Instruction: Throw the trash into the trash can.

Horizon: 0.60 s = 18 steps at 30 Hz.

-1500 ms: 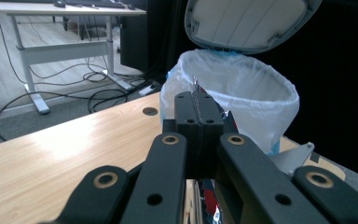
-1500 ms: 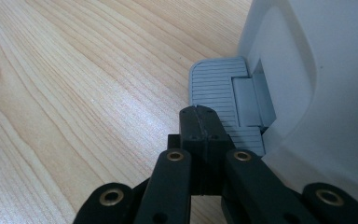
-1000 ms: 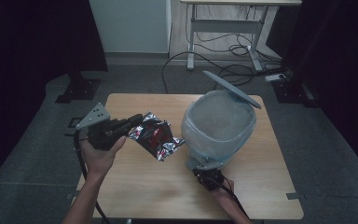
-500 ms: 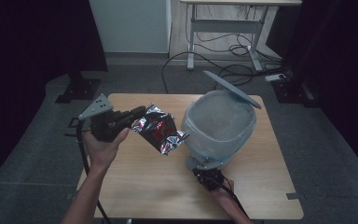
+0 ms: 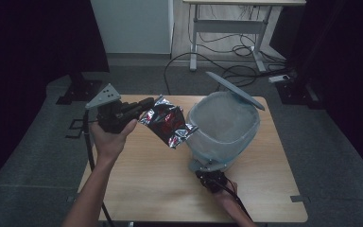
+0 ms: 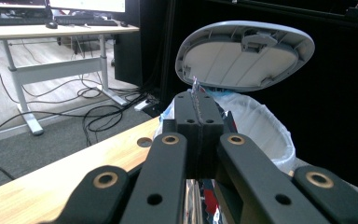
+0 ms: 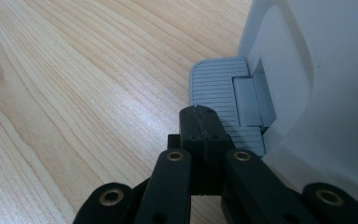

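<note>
No lettering can be read; the crinkled silver and red foil snack bag (image 5: 168, 124), at centre frame, carries print too blurred to read.

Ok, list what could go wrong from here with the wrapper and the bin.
1. The left claw pinches only one edge of the foil wrapper, which hangs beside the bin's rim, not over the opening. Released here, it would likely land on the table.
2. The lid seems to stay up only because the shut right claw presses the pedal. If it slips off, the lid may drop onto the wrapper.
</note>
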### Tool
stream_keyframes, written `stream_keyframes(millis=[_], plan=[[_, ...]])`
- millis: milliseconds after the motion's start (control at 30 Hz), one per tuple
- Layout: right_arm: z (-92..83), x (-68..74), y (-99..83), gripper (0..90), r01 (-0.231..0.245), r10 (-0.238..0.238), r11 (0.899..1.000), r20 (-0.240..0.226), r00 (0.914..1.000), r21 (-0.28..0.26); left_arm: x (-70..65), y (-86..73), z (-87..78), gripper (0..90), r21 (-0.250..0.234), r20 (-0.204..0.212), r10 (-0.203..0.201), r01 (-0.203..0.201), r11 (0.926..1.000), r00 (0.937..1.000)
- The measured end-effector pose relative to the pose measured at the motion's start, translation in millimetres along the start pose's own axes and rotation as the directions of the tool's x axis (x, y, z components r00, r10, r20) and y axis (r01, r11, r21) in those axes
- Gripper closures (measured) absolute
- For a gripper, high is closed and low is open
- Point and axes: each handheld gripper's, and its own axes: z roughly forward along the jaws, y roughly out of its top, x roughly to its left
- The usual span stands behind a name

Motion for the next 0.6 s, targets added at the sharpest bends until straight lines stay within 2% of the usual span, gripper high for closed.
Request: stream_keyframes(millis=[400, 600], plan=[[0.0, -0.4, -0.2, 90.0, 0.002, -0.002, 1.0, -0.001, 1.0, 0.0, -1.1, 15.8, 5.2, 90.0, -0.017, -0.005, 0.009, -0.009, 0.9998, 0.9999], [0.0, 0.1, -0.1, 90.0, -0.001, 0.001, 1.0, 0.0, 1.0, 0.0, -4.0, 21.9, 11.0, 90.0, -0.008, 0.0, 0.022, -0.022, 0.9997, 0.9998]])
